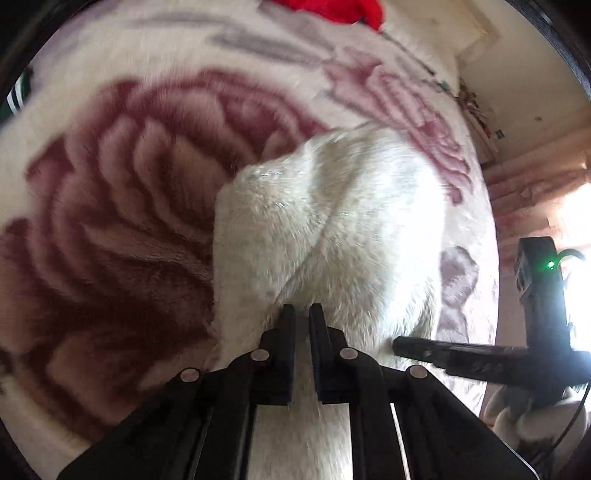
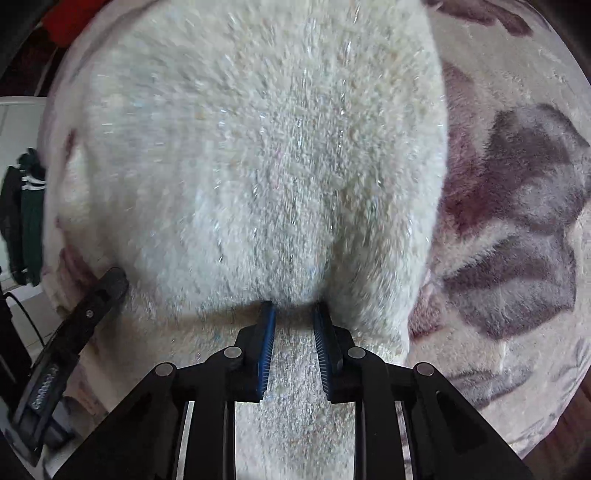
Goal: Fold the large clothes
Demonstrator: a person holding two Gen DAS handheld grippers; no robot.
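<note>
A white fluffy garment [image 1: 332,221] lies bunched on a blanket [image 1: 110,221] printed with big dark red roses. My left gripper [image 1: 303,314] points down at the garment's near edge, its black fingers almost together and pinching a fold of the pile. In the right wrist view the same garment [image 2: 258,147] fills most of the picture. My right gripper [image 2: 295,314] has its blue pads pressed into a puckered fold of it. The two grippers are close side by side: the right one's finger [image 1: 443,354] shows low at the right, and the left one's finger [image 2: 85,306] shows low at the left.
A red cloth [image 1: 332,11] lies at the far end of the blanket. Dark green striped clothing [image 2: 29,214] hangs off to the left. The blanket [image 2: 517,221] ends at the right, with a wall [image 1: 535,92] and bright light beyond it.
</note>
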